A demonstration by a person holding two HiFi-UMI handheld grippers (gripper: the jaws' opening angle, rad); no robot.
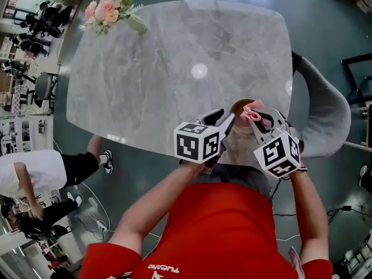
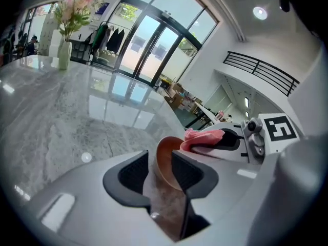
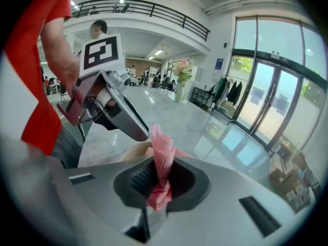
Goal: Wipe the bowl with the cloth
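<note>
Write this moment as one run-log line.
left gripper: open, bowl rim between jaws | right gripper: shut on cloth | cloth at bowl rim

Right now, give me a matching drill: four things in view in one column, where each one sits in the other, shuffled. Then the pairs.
Things:
1. bowl
2. cloth
3. flowers
4. chair

Places:
A. pinched in the right gripper
B. at the table's far left corner in the head view
C. off the table, past its right edge in the head view
D. rim between the parted jaws of the left gripper

Pairs: 1-D, 2-A, 3-B, 4-C
</note>
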